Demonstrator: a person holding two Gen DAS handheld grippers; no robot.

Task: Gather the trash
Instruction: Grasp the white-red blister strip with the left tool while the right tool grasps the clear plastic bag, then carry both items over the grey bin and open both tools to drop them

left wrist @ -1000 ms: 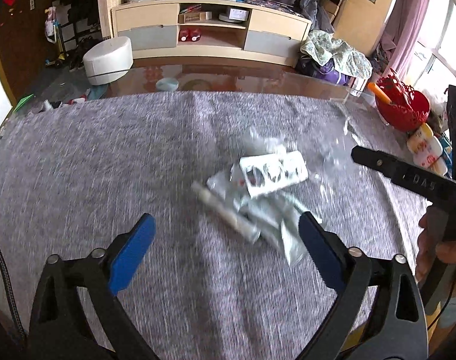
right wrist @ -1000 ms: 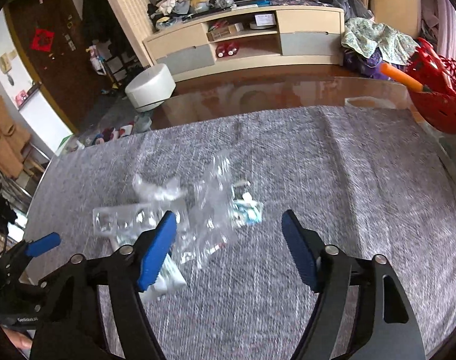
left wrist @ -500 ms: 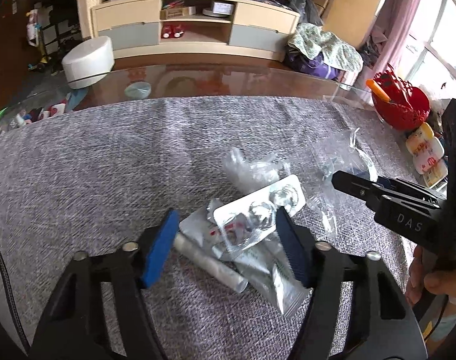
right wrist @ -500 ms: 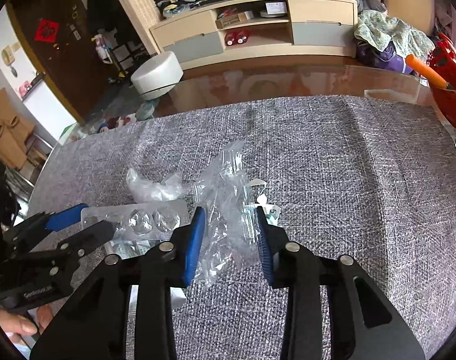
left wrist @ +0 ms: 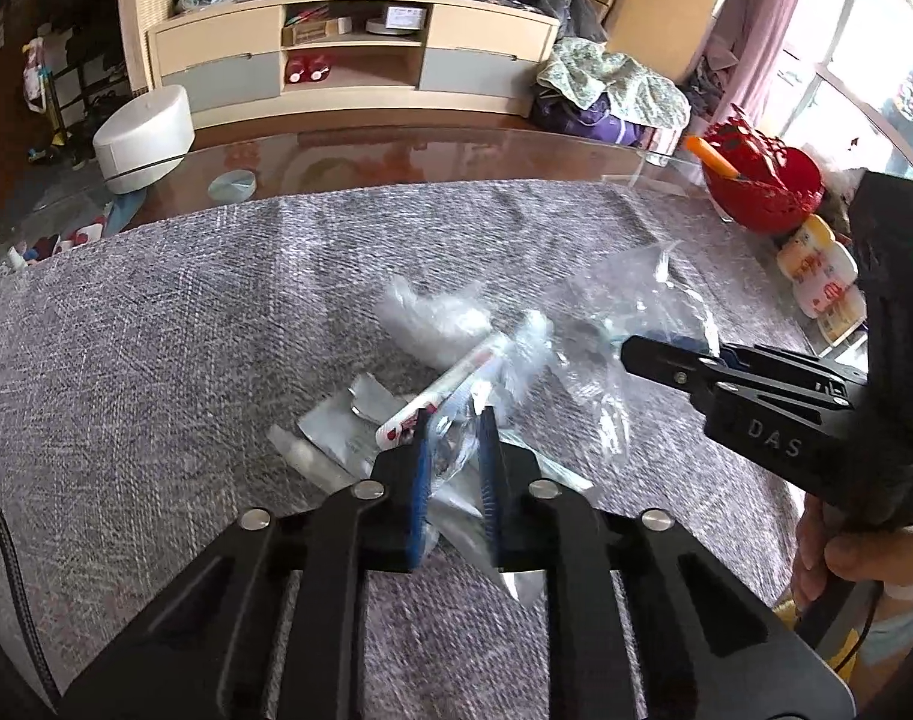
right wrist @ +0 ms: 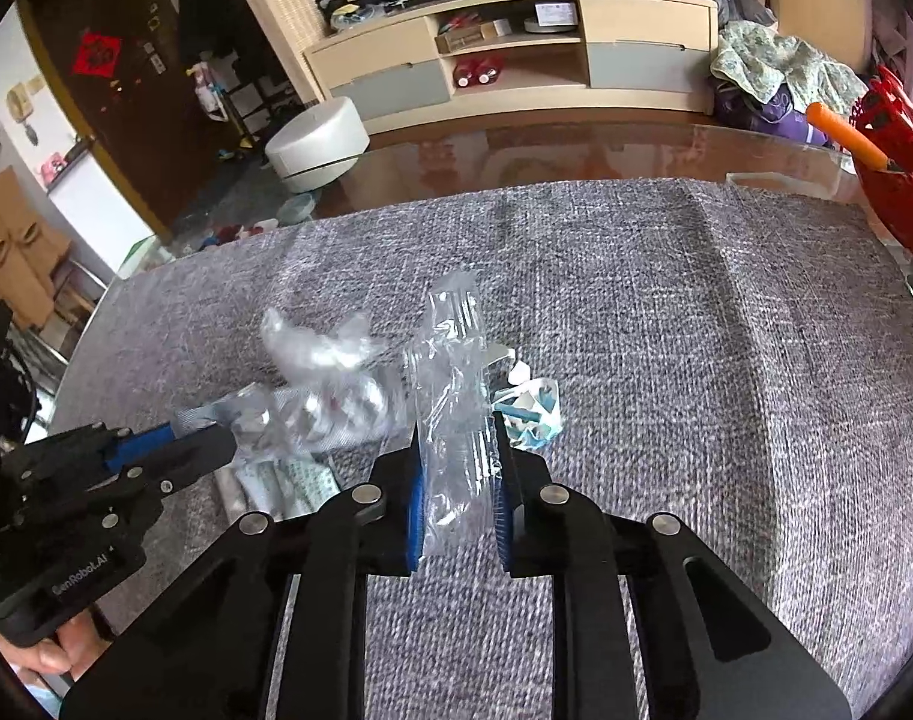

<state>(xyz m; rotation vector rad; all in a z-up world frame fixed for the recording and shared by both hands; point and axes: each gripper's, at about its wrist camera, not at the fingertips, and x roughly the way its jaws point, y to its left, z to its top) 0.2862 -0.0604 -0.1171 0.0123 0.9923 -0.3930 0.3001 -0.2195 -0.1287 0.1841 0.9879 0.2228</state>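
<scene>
Closed since earlier: left gripper (left wrist: pixel 450 456) pinching blister pack (left wrist: pixel 456 384) | right gripper (right wrist: pixel 456 480) pinching clear bag (right wrist: pixel 453 360) | lift slowly, keep squeeze firm

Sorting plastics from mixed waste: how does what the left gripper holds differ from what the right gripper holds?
The left gripper pinches a stiff white blister pack with red print; the right gripper pinches a limp, fully clear plastic bag. The pack tilts rigidly; the bag stands crumpled. Both are clamped over the grey cloth.

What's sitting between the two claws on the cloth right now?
In the right wrist view, the blister pack and crumpled clear wrap lie between left claw and right claw.
</scene>
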